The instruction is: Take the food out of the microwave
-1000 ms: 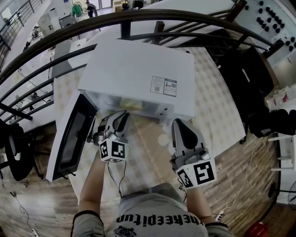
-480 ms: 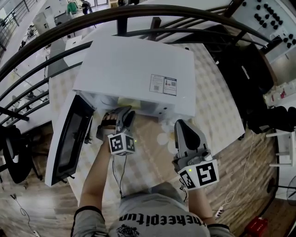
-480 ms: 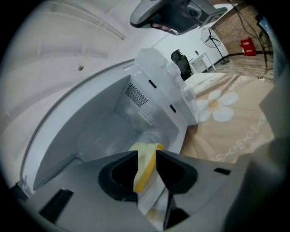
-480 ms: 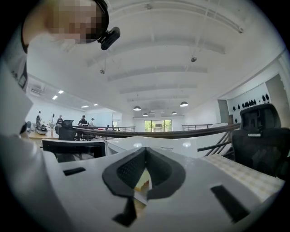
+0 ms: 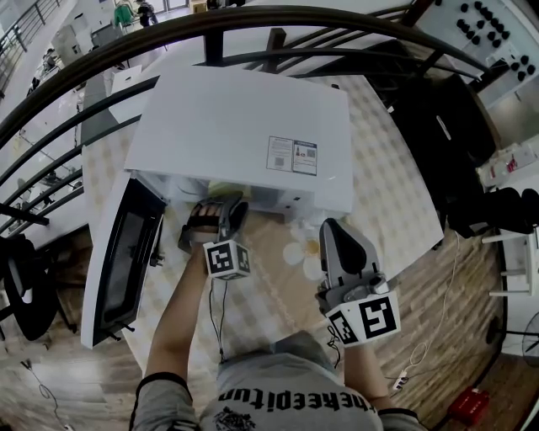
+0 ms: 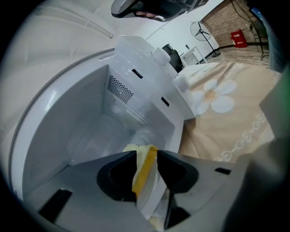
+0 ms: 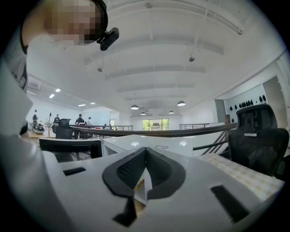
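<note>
The white microwave [image 5: 244,126] stands on the table with its door [image 5: 126,252] swung open to the left. My left gripper [image 5: 216,212] reaches into the mouth of the cavity. In the left gripper view its jaws have just been opening, and my left gripper [image 6: 147,156] is open. The yellow-edged rim of a plate [image 6: 144,174] stands between the jaws, with pale yellow food [image 6: 130,148] just behind it. My right gripper [image 5: 333,229] hovers over the table in front of the oven's right end. It is shut and holds nothing [image 7: 146,152].
A beige checked cloth with white flowers [image 5: 299,252] covers the table. A black office chair [image 5: 455,126] stands beyond the table's right edge. A dark curved railing [image 5: 253,21] runs behind the oven. The open door takes up the front left.
My left gripper has shifted right and sunk into the oven opening, rolling as it went, and its jaws now stand apart. The right gripper has stayed put.
</note>
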The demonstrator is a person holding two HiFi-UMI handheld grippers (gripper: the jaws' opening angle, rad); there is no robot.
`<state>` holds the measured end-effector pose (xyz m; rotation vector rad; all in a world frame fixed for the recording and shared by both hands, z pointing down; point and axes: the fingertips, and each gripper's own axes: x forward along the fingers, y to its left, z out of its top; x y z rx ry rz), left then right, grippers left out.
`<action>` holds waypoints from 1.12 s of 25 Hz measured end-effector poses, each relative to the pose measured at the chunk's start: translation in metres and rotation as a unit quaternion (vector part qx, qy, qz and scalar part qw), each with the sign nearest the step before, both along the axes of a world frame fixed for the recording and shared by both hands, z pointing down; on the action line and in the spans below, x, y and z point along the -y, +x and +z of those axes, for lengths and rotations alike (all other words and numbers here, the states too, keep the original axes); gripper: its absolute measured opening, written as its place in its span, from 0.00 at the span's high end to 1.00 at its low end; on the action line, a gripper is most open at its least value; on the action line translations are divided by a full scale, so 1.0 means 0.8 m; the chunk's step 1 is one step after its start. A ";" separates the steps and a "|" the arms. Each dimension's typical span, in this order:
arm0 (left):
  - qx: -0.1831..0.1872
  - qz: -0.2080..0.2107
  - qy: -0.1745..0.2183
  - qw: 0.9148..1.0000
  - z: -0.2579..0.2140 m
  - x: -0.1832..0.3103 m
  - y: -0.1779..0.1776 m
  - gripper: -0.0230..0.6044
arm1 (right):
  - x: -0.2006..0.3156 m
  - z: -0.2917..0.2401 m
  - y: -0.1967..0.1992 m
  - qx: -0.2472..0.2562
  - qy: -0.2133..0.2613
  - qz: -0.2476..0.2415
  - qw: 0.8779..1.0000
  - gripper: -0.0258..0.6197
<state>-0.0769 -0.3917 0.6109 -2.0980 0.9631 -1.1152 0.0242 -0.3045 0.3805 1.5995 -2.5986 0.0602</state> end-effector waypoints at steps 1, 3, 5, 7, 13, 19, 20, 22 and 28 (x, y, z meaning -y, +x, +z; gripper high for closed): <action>0.003 0.000 -0.001 1.000 0.002 0.001 0.001 0.75 | 0.000 0.000 0.000 0.000 0.000 0.001 1.000 0.95; 0.011 0.002 -0.003 1.000 0.007 0.002 0.002 0.75 | 0.001 0.000 0.001 -0.001 -0.001 0.002 1.000 0.95; 0.017 0.003 -0.003 1.000 0.011 0.003 0.002 0.75 | 0.001 0.001 0.002 -0.001 -0.001 0.003 1.000 0.95; 0.025 0.003 0.000 1.000 0.013 0.005 0.003 0.74 | 0.001 0.002 0.003 -0.002 -0.002 0.004 1.000 0.95; 0.040 0.013 0.006 0.999 0.012 0.007 0.011 0.74 | 0.001 0.001 0.003 -0.005 -0.001 0.005 1.000 0.95; 0.037 0.010 0.012 0.999 0.016 0.011 0.012 0.77 | -0.001 -0.001 0.004 -0.008 0.000 0.007 1.000 0.95; 0.035 0.010 0.011 0.999 0.016 0.012 0.013 0.78 | -0.001 -0.001 0.004 -0.008 0.000 0.007 1.000 0.95; 0.032 0.010 0.010 0.999 0.016 0.012 0.013 0.79 | -0.002 -0.001 0.005 -0.008 -0.001 0.009 1.000 0.95; 0.026 -0.002 -0.001 1.000 0.016 0.010 0.012 0.82 | -0.005 0.000 0.006 -0.009 -0.001 0.010 1.000 0.95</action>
